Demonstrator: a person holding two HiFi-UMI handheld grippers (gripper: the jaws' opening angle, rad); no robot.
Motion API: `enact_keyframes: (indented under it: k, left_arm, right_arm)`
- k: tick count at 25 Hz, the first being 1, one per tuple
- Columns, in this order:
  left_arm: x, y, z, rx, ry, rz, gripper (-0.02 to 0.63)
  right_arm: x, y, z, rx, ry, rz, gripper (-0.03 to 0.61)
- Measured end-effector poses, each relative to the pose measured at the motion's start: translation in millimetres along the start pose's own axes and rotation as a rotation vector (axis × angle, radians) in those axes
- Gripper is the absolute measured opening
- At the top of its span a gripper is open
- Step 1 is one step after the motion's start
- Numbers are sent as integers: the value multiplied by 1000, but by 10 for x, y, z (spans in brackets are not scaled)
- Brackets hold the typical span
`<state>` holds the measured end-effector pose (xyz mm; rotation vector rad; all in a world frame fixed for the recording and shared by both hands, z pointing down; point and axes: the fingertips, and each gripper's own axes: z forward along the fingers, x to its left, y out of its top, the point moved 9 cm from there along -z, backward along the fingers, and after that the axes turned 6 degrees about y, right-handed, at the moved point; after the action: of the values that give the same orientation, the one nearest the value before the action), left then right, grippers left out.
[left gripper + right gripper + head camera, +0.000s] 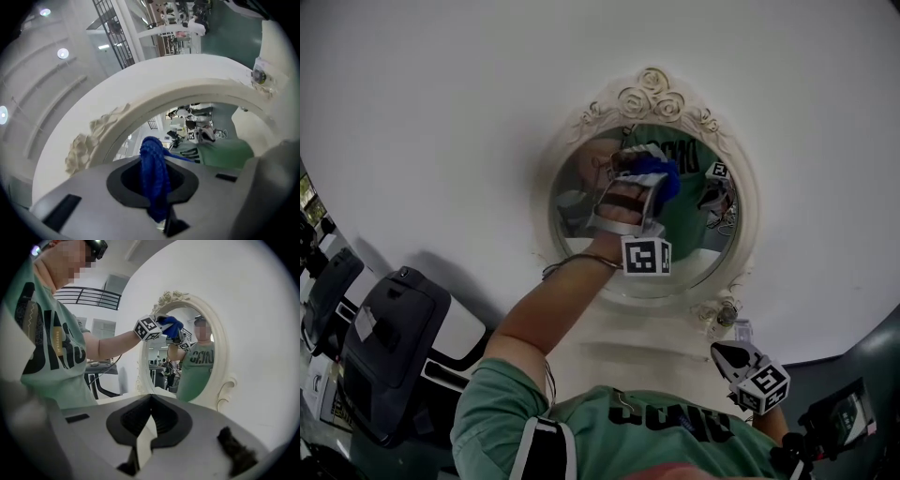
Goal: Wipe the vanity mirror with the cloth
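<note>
My left tool [639, 165] is clamped on the blue cloth [153, 176], which bunches between the jaws and sticks out toward the glass. The cloth sits at the upper part of the vanity mirror [692, 246], just below the rose ornament [652, 98] on its frame. Contact with the glass looks likely but I cannot confirm it.

Step in hand, as I judge it: wiping the upper zone. Next move: press the cloth flat and sweep down over the mirror's centre and lower edge in overlapping passes.

My right tool [150, 427], jaws together and empty, hangs below the mirror's lower right, apart from it.
</note>
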<state>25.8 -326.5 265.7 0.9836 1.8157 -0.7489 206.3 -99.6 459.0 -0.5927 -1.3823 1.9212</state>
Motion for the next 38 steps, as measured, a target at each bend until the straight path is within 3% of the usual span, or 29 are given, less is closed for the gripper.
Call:
enact_keyframes:
  k: [7, 11, 14, 17, 19, 24, 29, 34, 38]
  left_arm:
    - [-280, 1012, 382, -144, -36, 36, 50]
    - [-311, 1050, 384, -157, -46, 48, 49]
    - [-270, 1010, 321, -171, -76, 14, 51]
    - [-133, 772, 109, -152, -45, -25, 51]
    - [-86, 425, -65, -103, -30, -32, 51]
    - [-48, -729, -542, 103, -40, 10, 51]
    - [136, -1478, -944, 257, -10, 57, 51]
    - [-13, -1767, -901, 305, -42, 110, 51]
    - [-82, -1785, -823, 322, -43, 54, 51]
  right_arm:
    - [-101, -129, -176, -27, -34, 33, 11]
    - [-109, -166, -233, -41, -44, 49, 11]
    - [-87, -133, -192, -42, -32, 35, 11]
    - [-39, -53, -143, -39, -17, 20, 11]
    - [-16, -12, -104, -28, -6, 6, 12]
    - [23, 71, 13, 9, 22, -12, 12]
    - [141, 188, 141, 27, 56, -38, 11]
    - [221, 252, 237, 48, 78, -62, 11]
    - [231, 242, 241, 54, 76, -54, 11]
